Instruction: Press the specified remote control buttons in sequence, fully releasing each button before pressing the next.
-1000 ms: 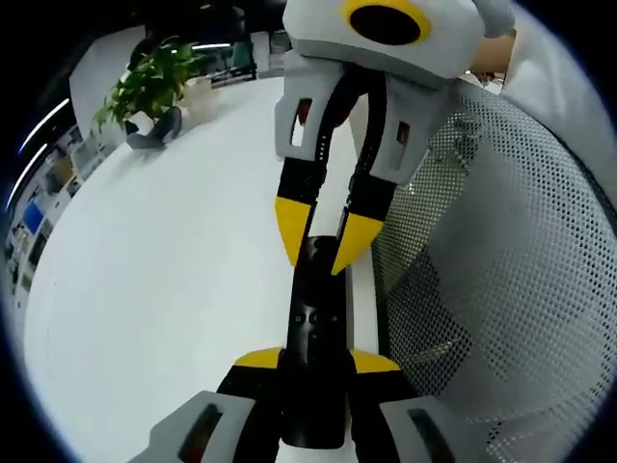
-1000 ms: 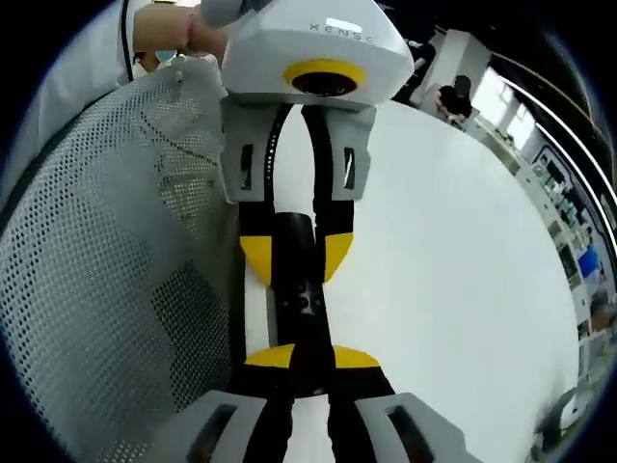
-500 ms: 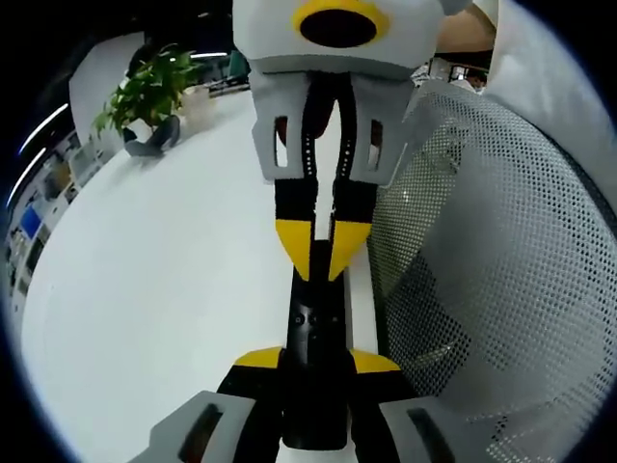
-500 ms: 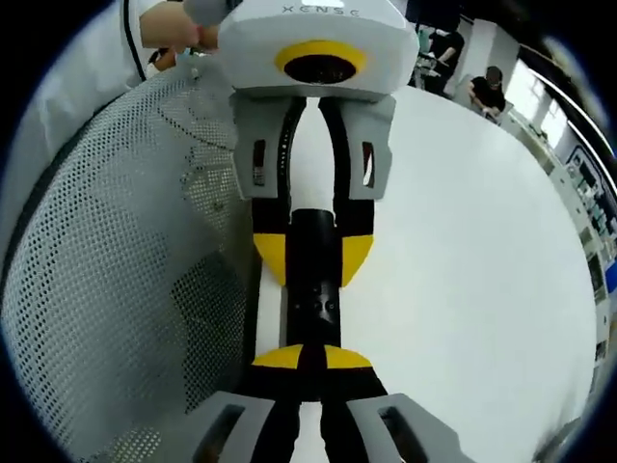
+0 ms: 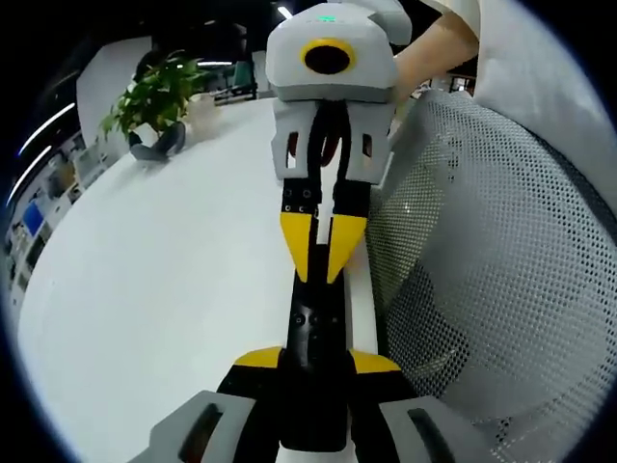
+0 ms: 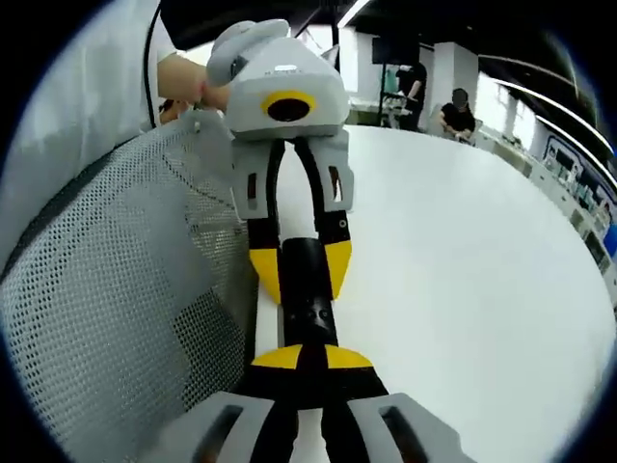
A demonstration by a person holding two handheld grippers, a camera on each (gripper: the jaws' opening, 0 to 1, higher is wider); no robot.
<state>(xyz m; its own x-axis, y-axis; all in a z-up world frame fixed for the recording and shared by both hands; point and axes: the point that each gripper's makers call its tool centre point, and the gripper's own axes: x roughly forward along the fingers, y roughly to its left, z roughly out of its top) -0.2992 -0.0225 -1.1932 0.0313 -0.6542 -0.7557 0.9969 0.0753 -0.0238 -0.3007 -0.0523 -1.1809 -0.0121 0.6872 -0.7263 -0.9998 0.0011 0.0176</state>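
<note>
With the remote [image 5: 316,333] clamped by the left tool [image 5: 316,362] above the tabletop [image 5: 164,280], bring the right tool's [image 5: 322,277] together tips straight down on one button, then lift fully.

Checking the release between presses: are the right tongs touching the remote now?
Cannot tell. In the left gripper view the right tongs, tips together, meet the remote at its far end, but no gap or contact shows plainly.

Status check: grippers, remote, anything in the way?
Left gripper clamps black remote. Right gripper shut, tips at remote's far end. Mesh chair back alongside, not blocking.
</note>
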